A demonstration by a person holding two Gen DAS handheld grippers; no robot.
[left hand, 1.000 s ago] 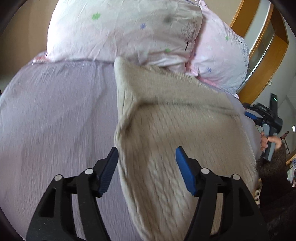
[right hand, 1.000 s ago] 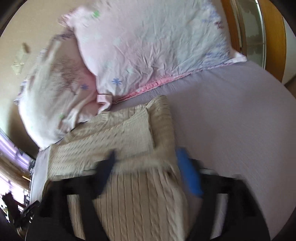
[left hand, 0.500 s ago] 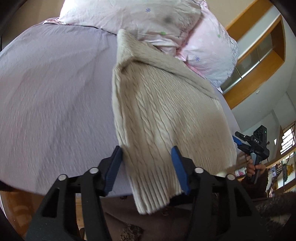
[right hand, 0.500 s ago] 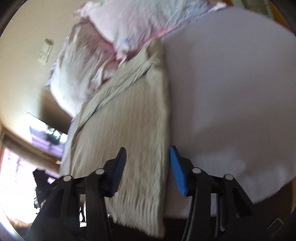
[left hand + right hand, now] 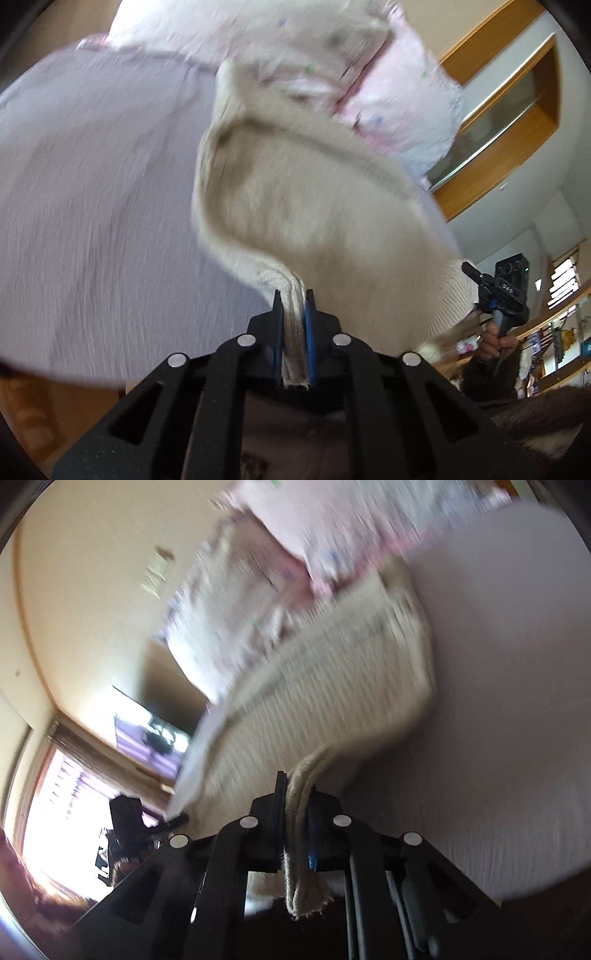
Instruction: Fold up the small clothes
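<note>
Sweater (image 5: 317, 206) hem, lying loose between open jaws a moment ago, is now clamped by left gripper (image 5: 294, 306) and right gripper (image 5: 297, 794) at the bed (image 5: 92, 206) edge, ready for folding.

Both claws (image 5: 294, 295) (image 5: 295, 781) clamped tight

Your left gripper (image 5: 294, 306) pinches the near hem of the sweater (image 5: 317, 206), at the near edge of the bed (image 5: 92, 206). Your right gripper (image 5: 295, 797) pinches the same hem further right. From both grips the sweater runs away from you across the bed toward the far edge. Two pillows (image 5: 391, 92) lie along that far edge, behind the sweater and touching its far end. To the left and right of the sweater lies bare bed surface.
</note>
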